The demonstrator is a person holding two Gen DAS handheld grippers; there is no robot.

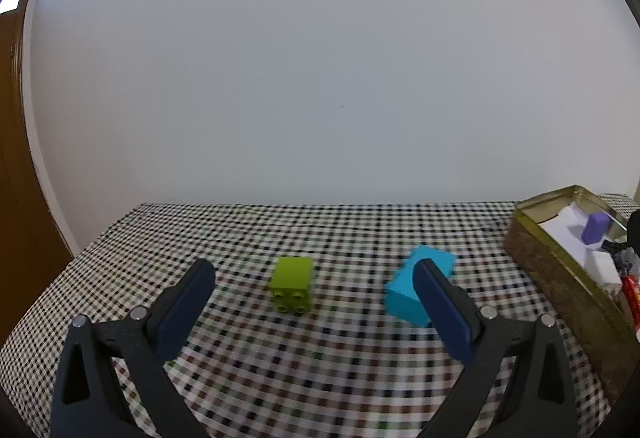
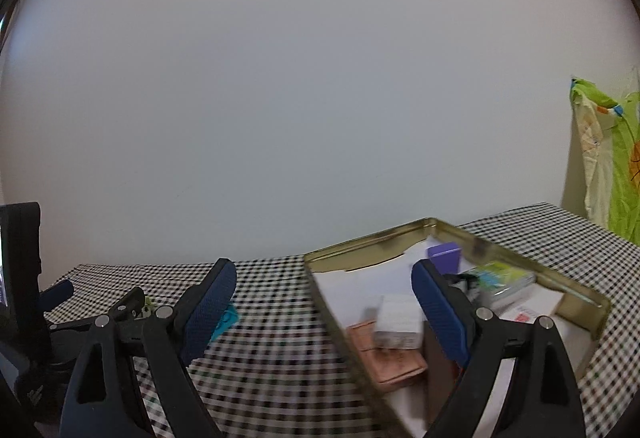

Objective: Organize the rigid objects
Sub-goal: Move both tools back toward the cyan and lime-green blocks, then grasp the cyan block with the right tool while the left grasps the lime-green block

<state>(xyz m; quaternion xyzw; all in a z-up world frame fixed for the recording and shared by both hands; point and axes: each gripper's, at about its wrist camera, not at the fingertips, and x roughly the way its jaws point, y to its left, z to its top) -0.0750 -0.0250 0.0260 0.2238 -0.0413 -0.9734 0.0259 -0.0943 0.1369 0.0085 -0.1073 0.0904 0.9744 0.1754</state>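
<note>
A lime green block [image 1: 292, 288] lies on its side on the checked tablecloth [image 1: 320, 358], just ahead of my open left gripper [image 1: 314, 270] and between its fingers' lines. A cyan block [image 1: 404, 298] lies to its right, partly behind the right finger [image 1: 444, 310]. In the right wrist view my right gripper [image 2: 323, 270] stands open and empty over the near left rim of a gold tin [image 2: 372, 238]. The tin holds a purple block [image 2: 444, 254], a white box [image 2: 400, 320] and a brown flat item [image 2: 388, 358]. A sliver of the cyan block [image 2: 224, 322] shows beside the left finger.
The gold tin [image 1: 560, 278] stands at the table's right side with the purple block [image 1: 596, 228] inside. A white wall runs behind the table. A wooden door [image 1: 16, 198] is at the left and a green cloth [image 2: 616, 158] hangs at the far right.
</note>
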